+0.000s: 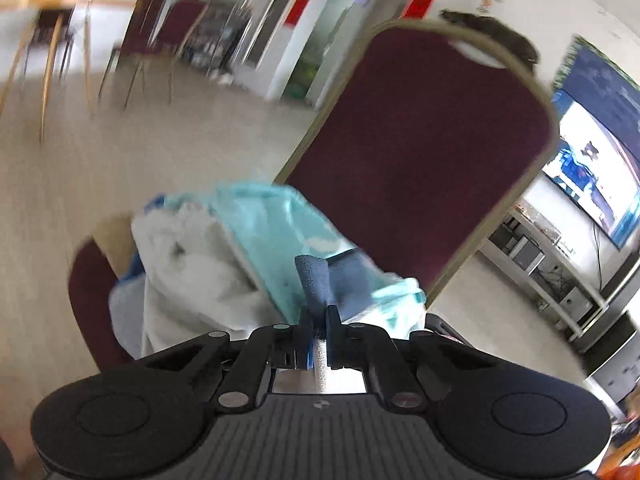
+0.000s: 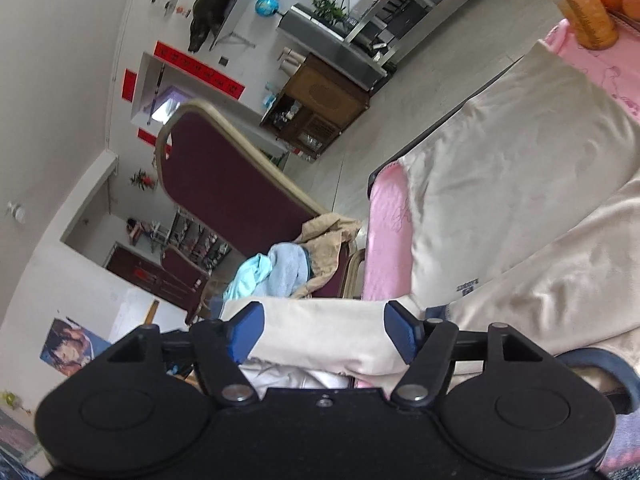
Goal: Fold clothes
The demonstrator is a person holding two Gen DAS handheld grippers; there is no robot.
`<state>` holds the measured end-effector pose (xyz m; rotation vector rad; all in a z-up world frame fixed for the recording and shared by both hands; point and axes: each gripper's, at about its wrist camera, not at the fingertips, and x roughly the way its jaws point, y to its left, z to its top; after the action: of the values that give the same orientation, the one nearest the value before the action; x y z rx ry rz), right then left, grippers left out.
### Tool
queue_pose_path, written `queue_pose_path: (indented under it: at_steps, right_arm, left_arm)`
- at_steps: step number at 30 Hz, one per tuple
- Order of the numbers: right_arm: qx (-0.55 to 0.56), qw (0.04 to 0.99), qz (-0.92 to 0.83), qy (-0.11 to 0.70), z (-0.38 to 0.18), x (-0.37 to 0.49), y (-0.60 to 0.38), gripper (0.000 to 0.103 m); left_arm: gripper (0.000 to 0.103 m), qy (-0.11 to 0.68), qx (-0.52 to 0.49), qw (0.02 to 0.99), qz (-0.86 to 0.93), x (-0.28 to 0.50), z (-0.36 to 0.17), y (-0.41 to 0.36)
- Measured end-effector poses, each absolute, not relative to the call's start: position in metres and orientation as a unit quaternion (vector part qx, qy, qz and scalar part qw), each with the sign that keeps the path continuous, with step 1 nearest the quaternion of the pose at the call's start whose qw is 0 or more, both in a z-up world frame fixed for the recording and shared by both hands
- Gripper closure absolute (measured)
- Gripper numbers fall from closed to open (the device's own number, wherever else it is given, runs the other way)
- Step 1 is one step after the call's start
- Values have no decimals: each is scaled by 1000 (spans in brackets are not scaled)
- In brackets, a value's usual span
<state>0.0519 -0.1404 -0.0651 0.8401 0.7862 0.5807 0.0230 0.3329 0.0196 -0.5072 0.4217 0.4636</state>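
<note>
While the left claw (image 1: 316, 280) has its blue fingers pressed together on nothing, a maroon chair (image 1: 420, 152) rises just beyond it, its seat heaped with turquoise, white and blue clothes (image 1: 240, 256). Its right counterpart, the right claw (image 2: 324, 332), stands spread above a cream garment (image 2: 500, 184) lying flat on a pink-covered table (image 2: 386, 240), pads not pressing the fabric.
</note>
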Motion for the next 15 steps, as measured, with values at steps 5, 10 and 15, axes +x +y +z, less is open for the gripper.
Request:
queue_pose_path:
  at_steps: [5,10,15]
  right_arm:
    - [415,801,241,357,-79,51,-194,36]
    - [400,819,182,368,-113,68,-260,33]
    - [421,809,73,403,-165,80,-311,38]
  left_arm:
    - [99,177,-160,952,194,2,44,260]
    - [99,164,-84,974,135,-13,39,159]
    - [99,168,5,983,79,-6,11,55]
